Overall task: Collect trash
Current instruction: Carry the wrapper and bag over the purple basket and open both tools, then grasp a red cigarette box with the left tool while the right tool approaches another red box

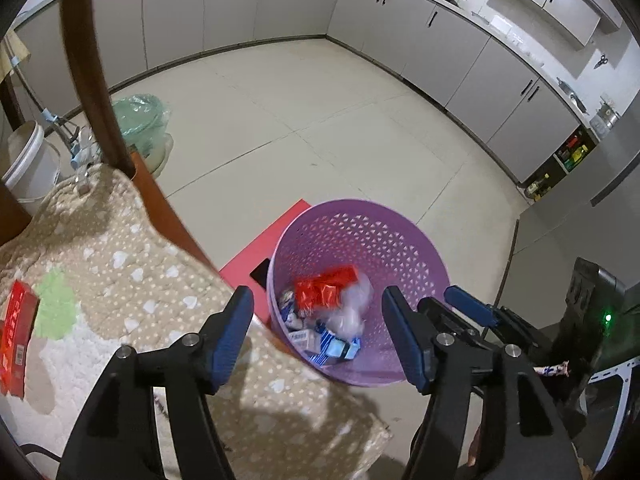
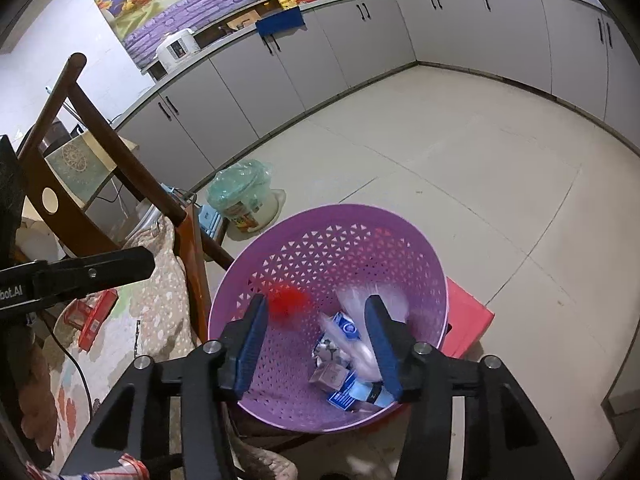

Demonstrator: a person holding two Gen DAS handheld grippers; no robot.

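A purple perforated basket [image 1: 362, 236] [image 2: 332, 248] stands on a red stool [image 1: 262, 254] [image 2: 468, 320]. In it lie blue-and-white cartons [image 1: 334, 348] [image 2: 344, 394], a clear plastic bag [image 1: 356, 306] [image 2: 362, 350] and a red wrapper [image 1: 326, 286] [image 2: 290, 300], which is blurred. My left gripper [image 1: 316, 296] hangs open over the basket's near rim with nothing between its fingers. My right gripper [image 2: 317, 302] is open over the basket too, its pads touching nothing. A red box [image 1: 16, 332] [image 2: 94, 318] lies on the chair cushion [image 1: 140, 272].
A wooden chair [image 2: 120, 168] with a beige heart-patterned cushion stands left of the basket. Beyond it are a green-bagged bucket [image 1: 140, 120] [image 2: 240, 188] and a white bucket [image 1: 28, 160]. Grey cabinets [image 1: 440, 40] line the tiled floor [image 1: 300, 128].
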